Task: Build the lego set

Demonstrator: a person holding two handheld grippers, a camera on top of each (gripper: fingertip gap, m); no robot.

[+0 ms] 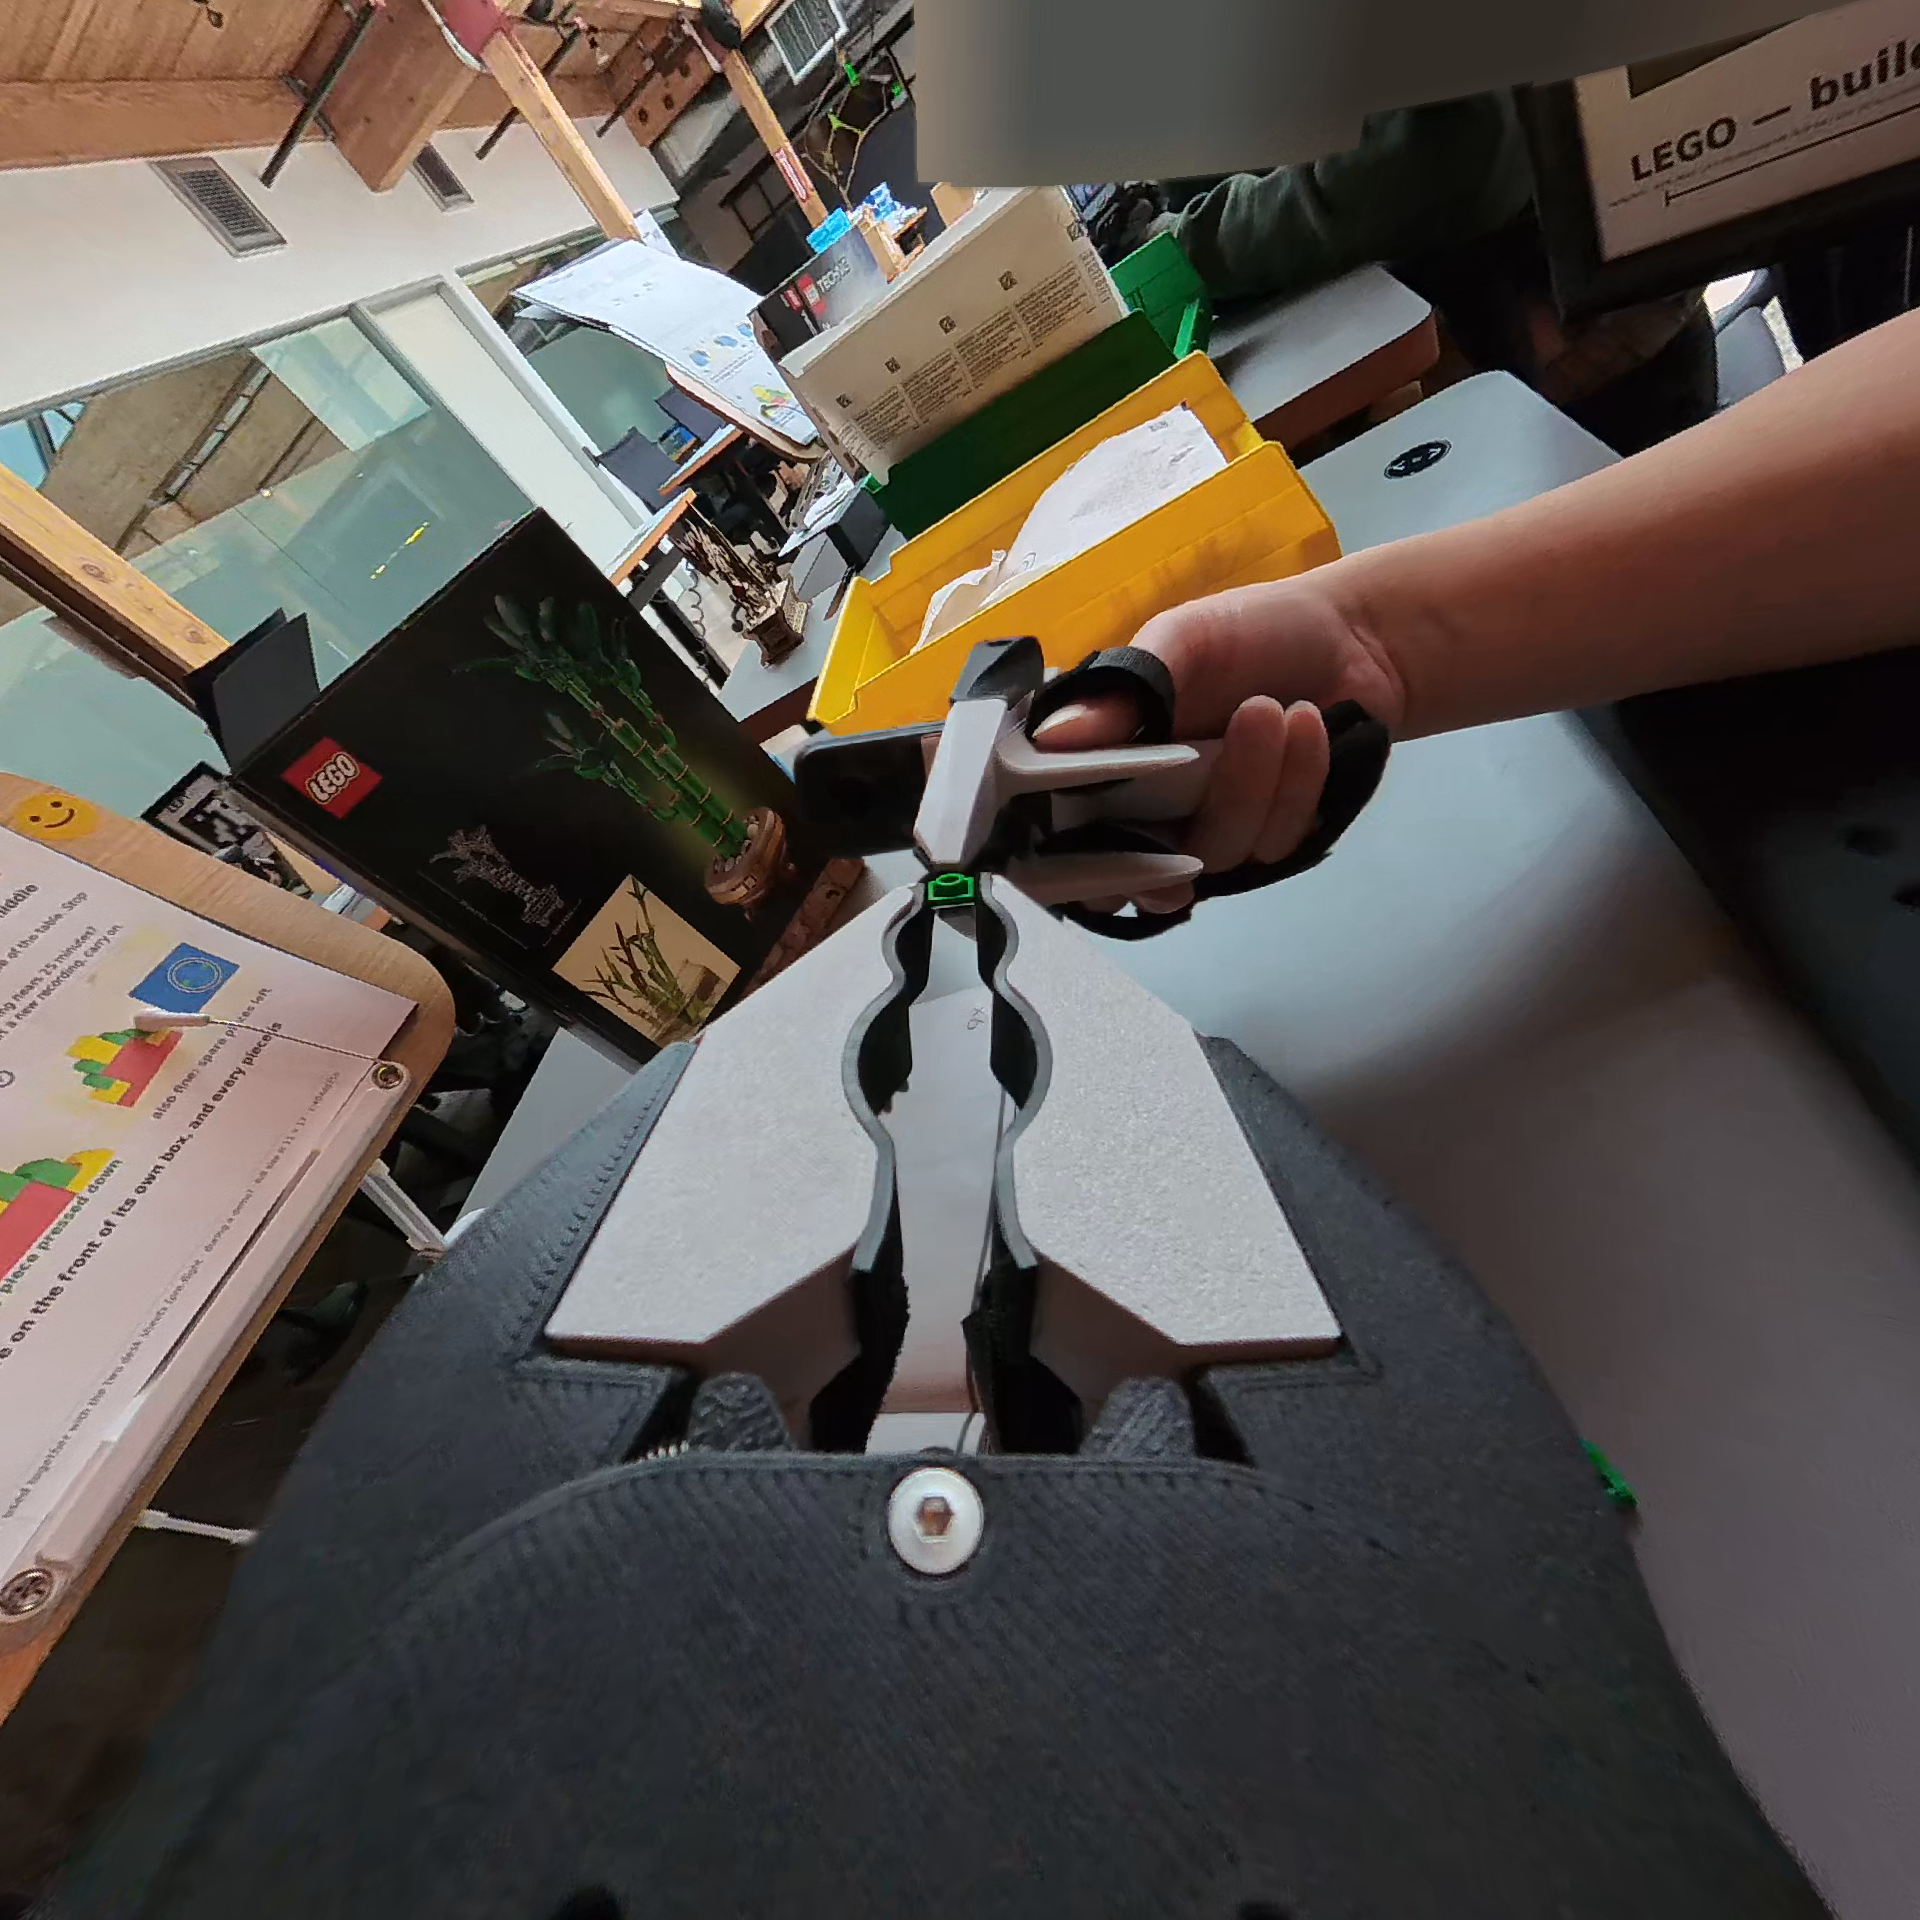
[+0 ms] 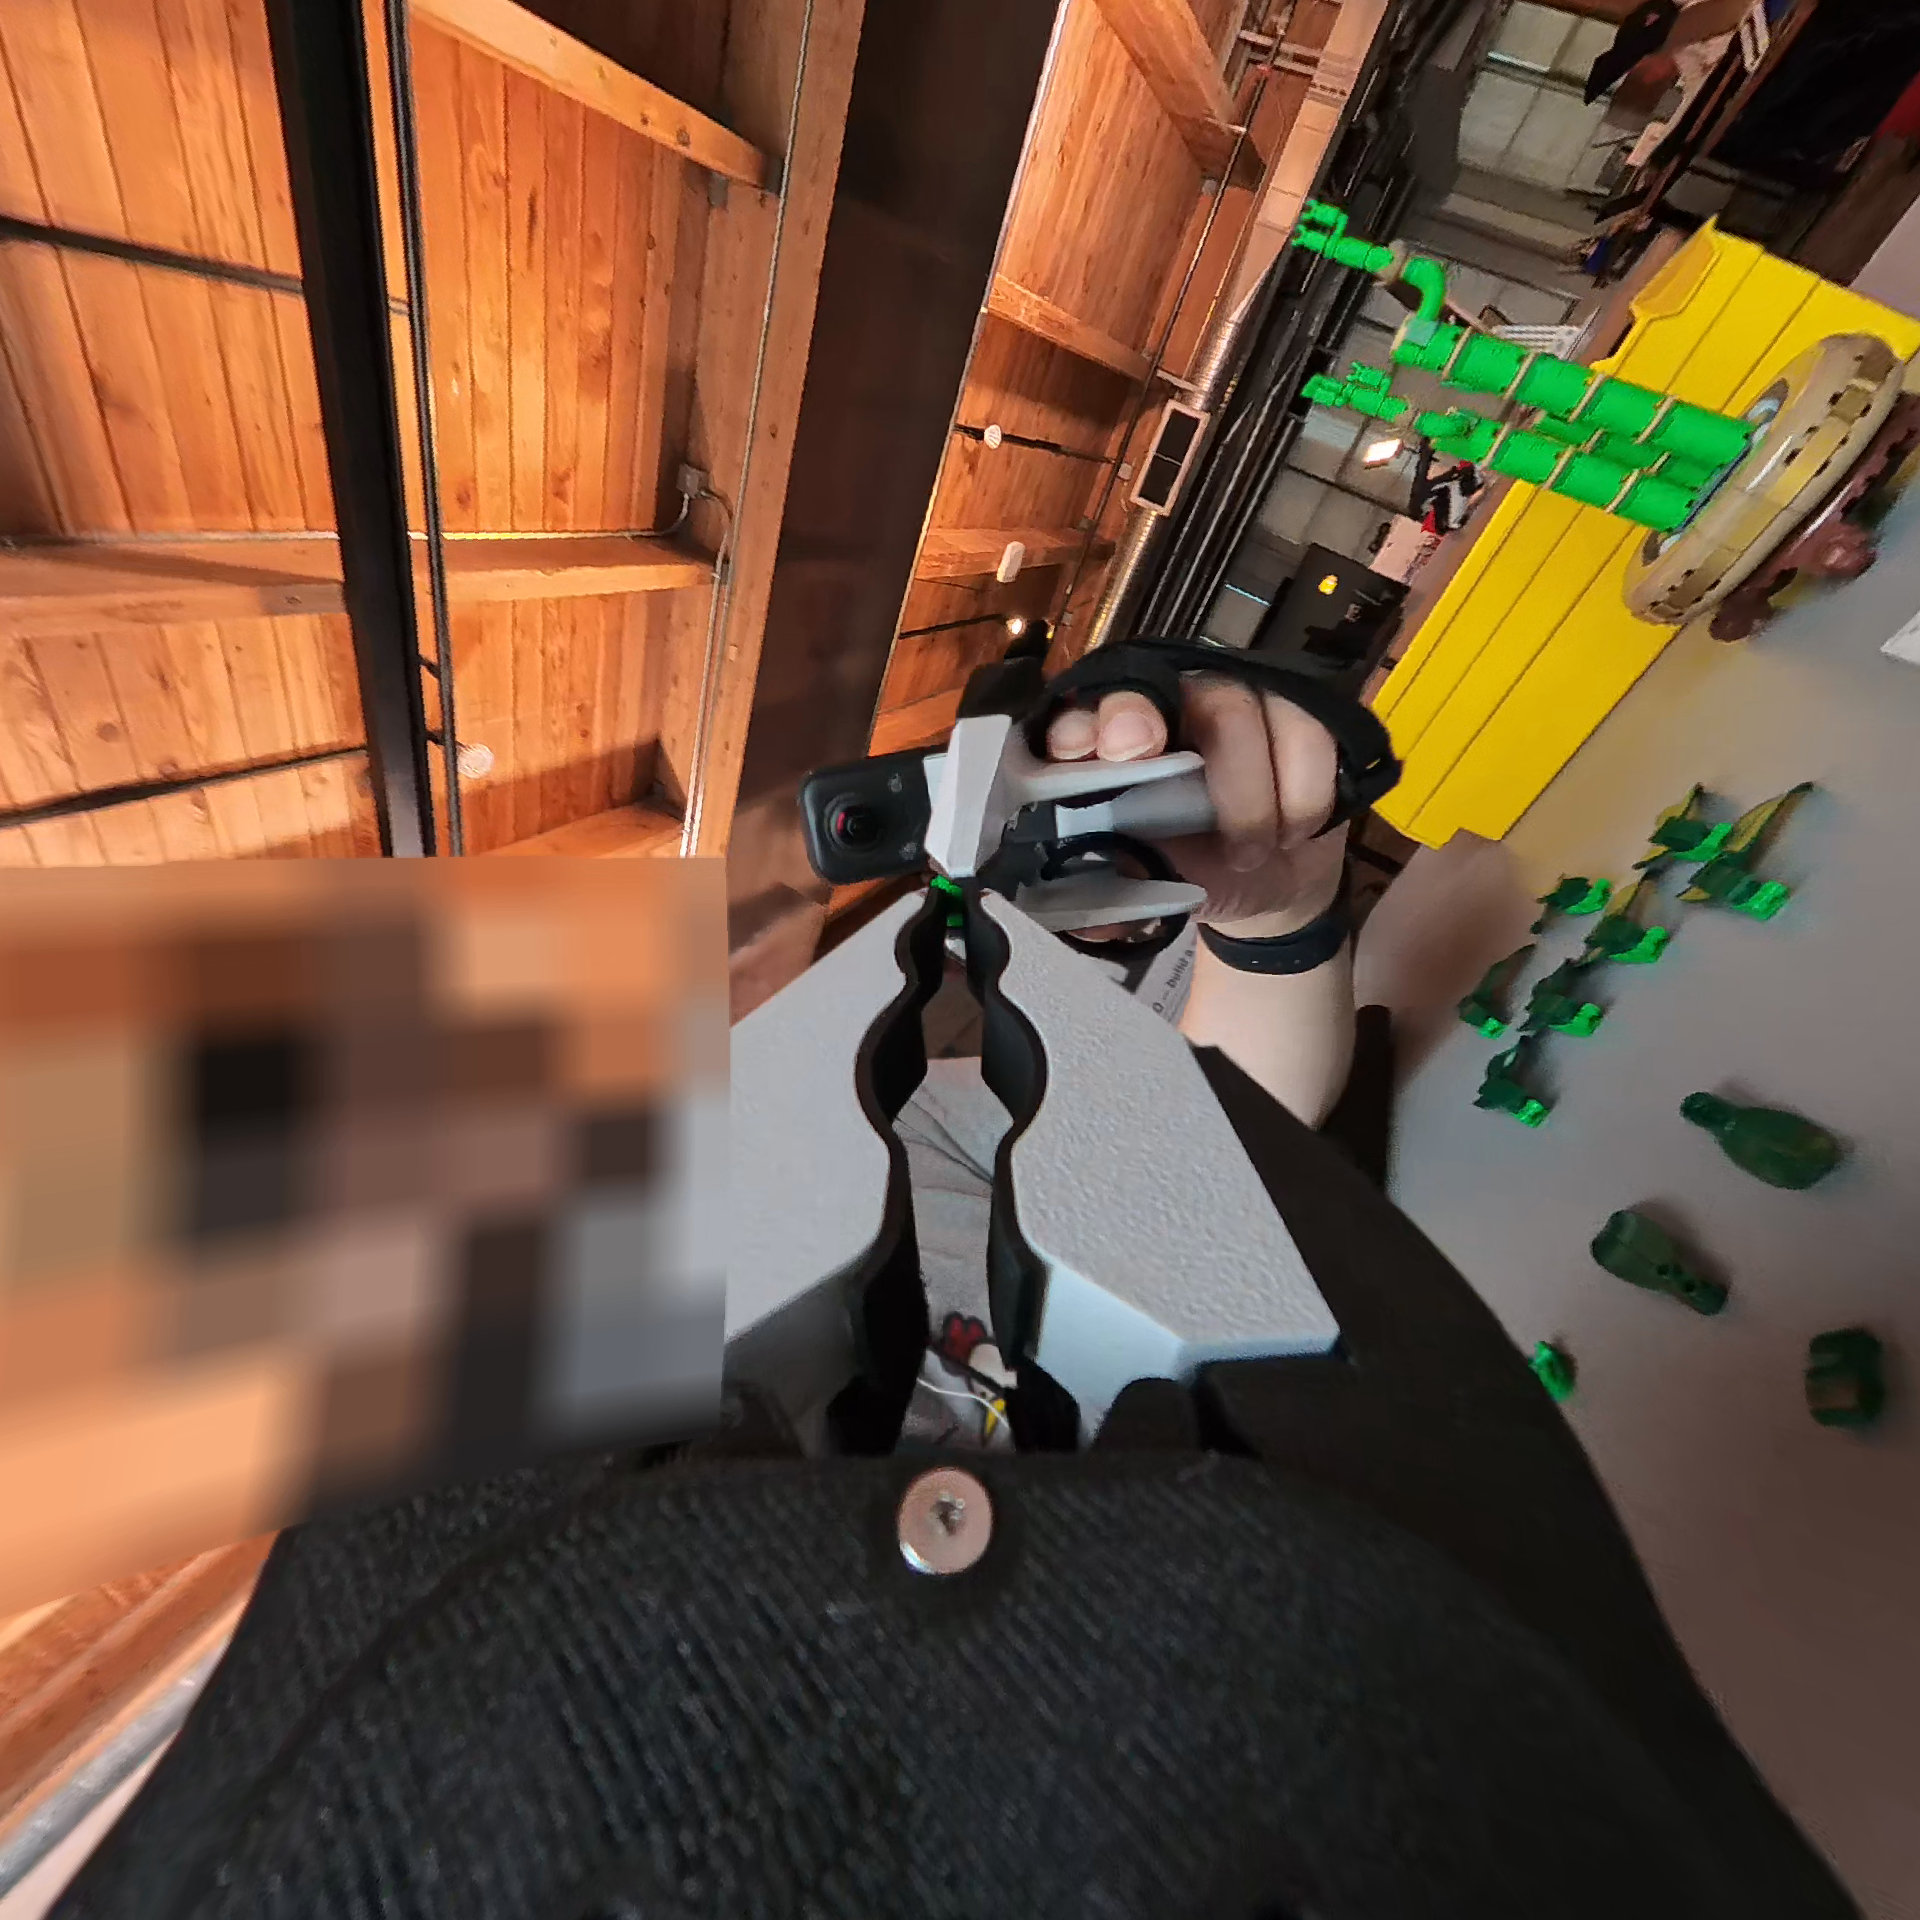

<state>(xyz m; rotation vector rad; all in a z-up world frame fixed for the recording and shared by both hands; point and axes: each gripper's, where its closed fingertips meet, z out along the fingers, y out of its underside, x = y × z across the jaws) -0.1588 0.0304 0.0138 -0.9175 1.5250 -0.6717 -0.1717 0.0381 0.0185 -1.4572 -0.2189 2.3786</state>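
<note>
While both tools are raised above the grey table [image 2: 1662, 1558], the left gripper [image 1: 948, 902] has its grey fingers, lined with wavy black pads, clamped together on a small bright green lego piece [image 1: 950, 889] at their very tips. Right against that piece sits the tip of the right gripper [image 1: 940, 857], a pale grey two-finger tool with a black camera on its side, held by a bare hand [image 1: 1262, 717] through black straps. From the right wrist view the right gripper [image 2: 948, 909] has its fingertips drawn close, and a speck of the green piece [image 2: 943, 886] shows there, though I cannot tell whether those fingers actually pinch it. Behind the green piece stands a yellow plastic bin [image 1: 1091, 582] with white paper inside, and beside the bin rises a half-built bamboo model of bright green cylindrical segments [image 2: 1558, 405] in a tan round pot [image 2: 1766, 488]. Loose dark green leaf pieces [image 2: 1621, 935] lie scattered on the table near the pot. Left of the green piece leans a black lego box with a bamboo picture [image 1: 520, 790].
</note>
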